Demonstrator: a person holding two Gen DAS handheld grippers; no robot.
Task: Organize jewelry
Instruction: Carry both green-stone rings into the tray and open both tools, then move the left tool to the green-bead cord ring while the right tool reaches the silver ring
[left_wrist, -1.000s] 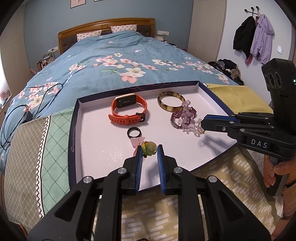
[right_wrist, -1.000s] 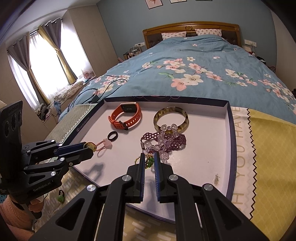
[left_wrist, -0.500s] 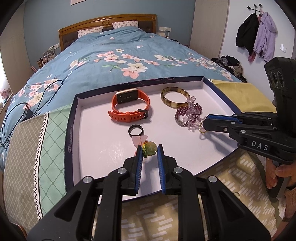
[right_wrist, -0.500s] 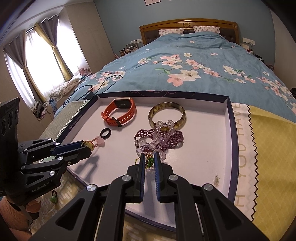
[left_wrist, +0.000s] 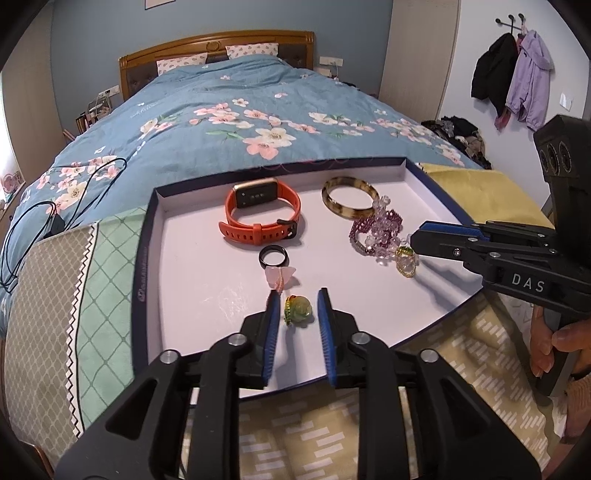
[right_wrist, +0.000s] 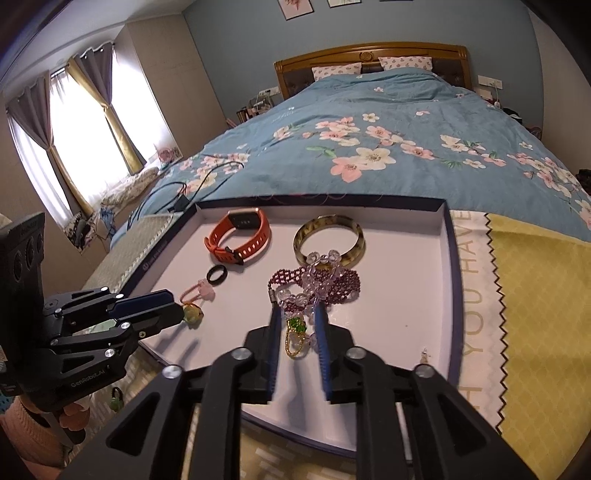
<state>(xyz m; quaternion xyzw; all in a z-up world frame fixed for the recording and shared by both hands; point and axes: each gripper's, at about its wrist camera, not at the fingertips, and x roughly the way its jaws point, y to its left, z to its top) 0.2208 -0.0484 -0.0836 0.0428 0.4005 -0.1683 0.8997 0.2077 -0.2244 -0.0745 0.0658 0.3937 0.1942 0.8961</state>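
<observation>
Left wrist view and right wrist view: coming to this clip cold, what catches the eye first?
The white tray on the flowered bed, holding an orange watch at the back, a brown bangle beside it and a purple bead bracelet in front of the bangle. Nearer, the left hand-held gripper stands open around a green charm, and the right hand-held gripper stands open around a gold ring; both have just been opening.

A home bedroom: a wide bed under a blue floral duvet, wooden headboard with two pillows against a blue wall, curtained window on one side, jackets hanging from wall hooks.
</observation>
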